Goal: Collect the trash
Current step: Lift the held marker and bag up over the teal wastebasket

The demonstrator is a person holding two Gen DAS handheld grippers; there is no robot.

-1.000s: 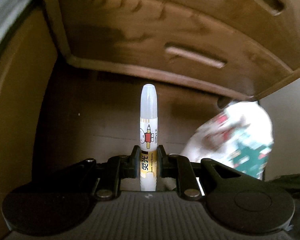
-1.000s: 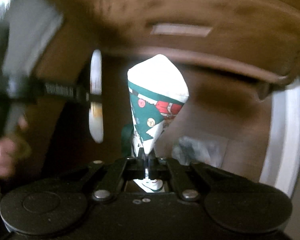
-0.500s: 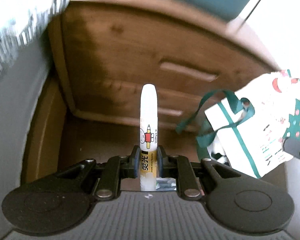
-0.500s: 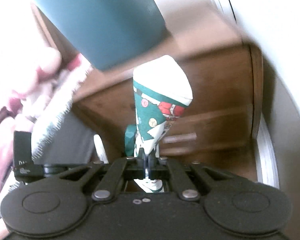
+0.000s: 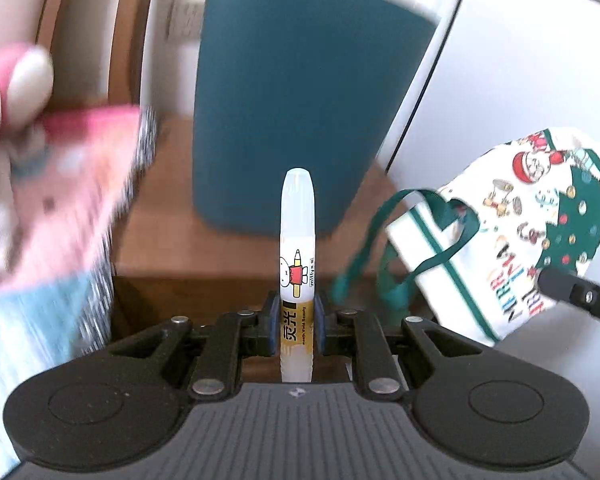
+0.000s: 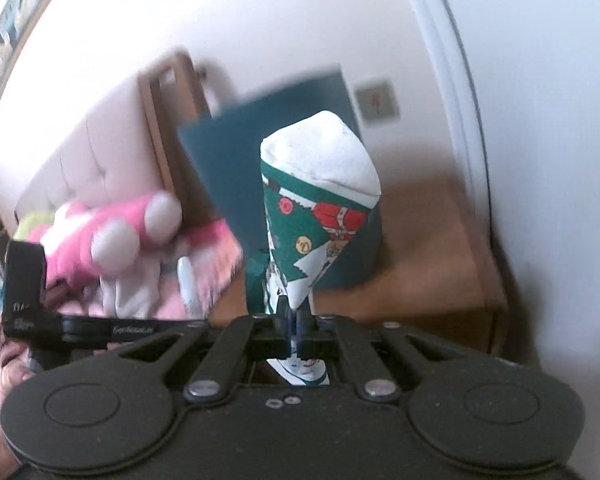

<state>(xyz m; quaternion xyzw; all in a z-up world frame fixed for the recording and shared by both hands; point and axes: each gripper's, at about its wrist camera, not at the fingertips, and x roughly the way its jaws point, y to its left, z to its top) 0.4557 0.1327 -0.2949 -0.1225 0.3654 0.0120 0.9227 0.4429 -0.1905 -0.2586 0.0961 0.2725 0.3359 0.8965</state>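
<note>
**Both claws full above the wooden surface**

We hold both claws tilted downward, aimed across the wooden surface (image 5: 171, 208) toward the teal bin (image 5: 300, 92) that stands on it by the white wall.

Our left claw (image 5: 296, 326) is clamped tight on a white glue pen (image 5: 297, 264), its blue pads pressing the yellow label band low on the barrel. The pen stands upright between the fingers, its translucent cap pointing to 12 o'clock, and in the left wrist view it overlaps the lower edge of the bin.

Our right claw (image 6: 295, 320) is pinched almost fully closed on a Christmas-printed paper bag (image 6: 320, 208), gripping it at its narrow lower edge so the bag fans upward toward 12 o'clock and hides much of the bin behind it. In the left wrist view the same bag hangs at 3 o'clock, its green ribbon handles (image 5: 412, 248) trailing toward the pen, with one dark finger of the right claw against its side.

A pink plush toy (image 6: 111, 232) and pink bedding lie blurred at 9 o'clock, beside the bin. A hand (image 6: 11, 364) shows at 8 o'clock in the right wrist view.
</note>
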